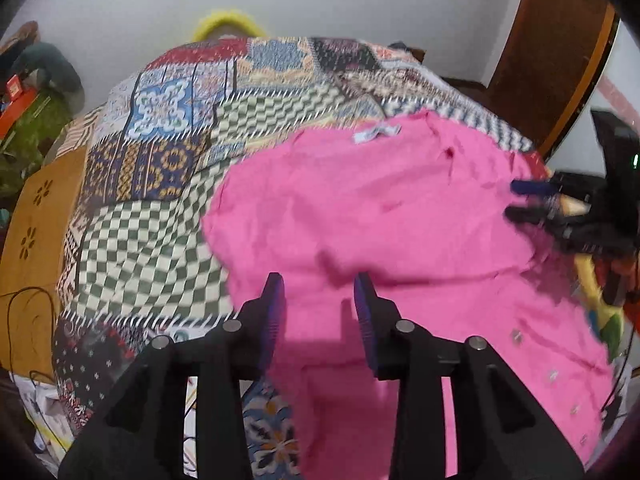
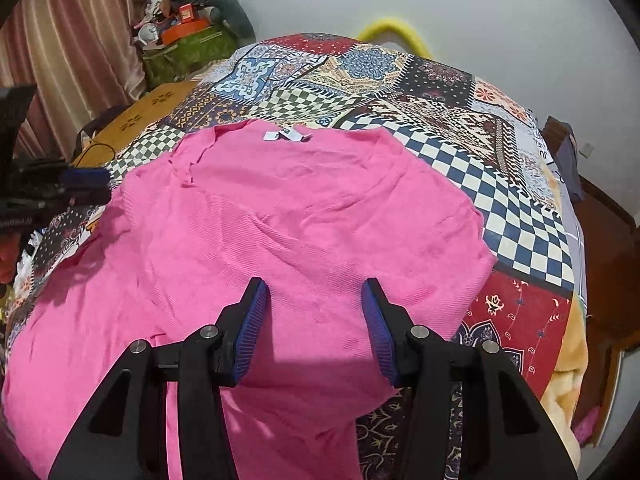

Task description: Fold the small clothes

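Note:
A pink knit top (image 1: 384, 208) lies spread on a patchwork bedspread (image 1: 160, 152), its white neck label (image 1: 374, 133) at the far edge. It also shows in the right wrist view (image 2: 280, 232), label (image 2: 286, 134) at the far edge. My left gripper (image 1: 320, 300) is open and empty, hovering over the near part of the top. My right gripper (image 2: 316, 308) is open and empty above the top's near right part. The right gripper also shows at the right edge of the left wrist view (image 1: 520, 200), and the left gripper at the left edge of the right wrist view (image 2: 86, 186).
The bedspread (image 2: 460, 140) covers a bed against a white wall. A yellow cushion (image 2: 394, 32) lies at the far edge. A wooden side table (image 2: 136, 116) and a cluttered pile (image 2: 188, 28) stand to the left. A wooden door (image 1: 556, 40) is at the right.

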`<state>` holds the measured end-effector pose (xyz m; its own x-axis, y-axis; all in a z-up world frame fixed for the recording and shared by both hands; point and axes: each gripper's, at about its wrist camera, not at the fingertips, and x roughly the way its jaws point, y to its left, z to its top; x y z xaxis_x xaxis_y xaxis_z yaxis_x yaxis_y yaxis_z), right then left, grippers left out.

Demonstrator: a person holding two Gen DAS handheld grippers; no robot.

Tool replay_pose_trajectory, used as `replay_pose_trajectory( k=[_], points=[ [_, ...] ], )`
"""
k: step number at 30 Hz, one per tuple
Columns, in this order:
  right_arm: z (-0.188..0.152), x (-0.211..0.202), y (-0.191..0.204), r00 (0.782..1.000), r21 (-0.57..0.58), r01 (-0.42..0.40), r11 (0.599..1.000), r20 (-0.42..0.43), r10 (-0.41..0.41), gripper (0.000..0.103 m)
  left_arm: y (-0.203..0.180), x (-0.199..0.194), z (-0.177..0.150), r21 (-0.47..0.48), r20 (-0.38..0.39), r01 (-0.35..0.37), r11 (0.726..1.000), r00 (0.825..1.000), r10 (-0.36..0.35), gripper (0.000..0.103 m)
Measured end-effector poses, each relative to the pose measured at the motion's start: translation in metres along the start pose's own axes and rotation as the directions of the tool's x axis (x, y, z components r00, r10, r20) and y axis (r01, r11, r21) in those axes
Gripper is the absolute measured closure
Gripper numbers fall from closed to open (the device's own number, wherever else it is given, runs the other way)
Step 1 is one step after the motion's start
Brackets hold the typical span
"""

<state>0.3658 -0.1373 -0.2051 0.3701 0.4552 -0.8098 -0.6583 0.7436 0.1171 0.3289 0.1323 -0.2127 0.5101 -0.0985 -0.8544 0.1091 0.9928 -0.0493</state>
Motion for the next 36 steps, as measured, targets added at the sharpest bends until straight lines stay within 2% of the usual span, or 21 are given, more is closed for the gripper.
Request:
replay_pose_trajectory(
  k=[3,6,11,16,18,21,25,26,27,29,32,36],
  points=[
    [-0.001,-0.001,-0.001,1.000,0.006,-0.003,1.000,-0.005,0.003,0.058,0.000,0.010,-0.011,-0.002,-0.036,0.023,1.000,0.999,-0.024,0.068],
    [-0.001,-0.001,-0.002,1.000,0.012,-0.004,1.000,-0.006,0.004,0.058,-0.006,0.018,-0.013,-0.006,-0.028,0.068,0.998,0.997,-0.068,0.068],
    [0.000,0.001,-0.002,1.000,0.015,-0.003,1.000,-0.009,0.003,0.058,-0.025,0.028,0.002,0.050,0.007,0.062,0.997,0.998,-0.062,0.068],
    [-0.001,0.002,-0.004,1.000,0.029,-0.017,0.999,-0.006,0.017,0.058,-0.042,0.031,0.018,0.106,0.018,0.145,0.984,0.989,-0.148,0.068],
    [-0.001,0.003,-0.005,1.000,0.030,-0.018,0.999,-0.005,0.018,0.058,-0.048,0.034,0.024,0.121,0.011,0.155,0.980,0.987,-0.158,0.068],
    [-0.001,0.003,-0.005,1.000,0.034,-0.023,0.999,0.000,0.023,0.058,-0.047,0.038,0.033,0.087,0.010,0.174,0.981,0.984,-0.176,0.068],
    [-0.002,0.002,-0.006,1.000,0.037,-0.031,0.999,0.004,0.031,0.058,-0.036,0.038,0.042,-0.003,0.043,0.215,0.977,0.976,-0.214,0.069],
    [-0.002,0.002,-0.006,0.999,0.038,-0.032,0.999,0.005,0.032,0.058,-0.035,0.039,0.044,-0.020,0.040,0.221,0.975,0.975,-0.220,0.075],
    [-0.003,0.002,-0.006,0.999,0.038,-0.033,0.999,0.006,0.033,0.058,-0.035,0.042,0.046,-0.032,0.026,0.215,0.976,0.976,-0.214,0.086],
    [-0.003,0.002,-0.007,0.999,0.042,-0.037,0.998,0.009,0.037,0.058,-0.036,0.049,0.048,-0.030,0.001,0.174,0.984,0.985,-0.174,0.090],
    [-0.004,0.001,-0.007,0.999,0.043,-0.039,0.998,0.010,0.038,0.058,-0.037,0.046,0.046,-0.021,-0.001,0.168,0.986,0.986,-0.168,0.092],
    [-0.004,0.001,-0.008,0.999,0.046,-0.042,0.998,0.011,0.042,0.058,-0.037,0.044,0.040,-0.041,-0.016,0.153,0.987,0.988,-0.154,0.100]
  ],
)
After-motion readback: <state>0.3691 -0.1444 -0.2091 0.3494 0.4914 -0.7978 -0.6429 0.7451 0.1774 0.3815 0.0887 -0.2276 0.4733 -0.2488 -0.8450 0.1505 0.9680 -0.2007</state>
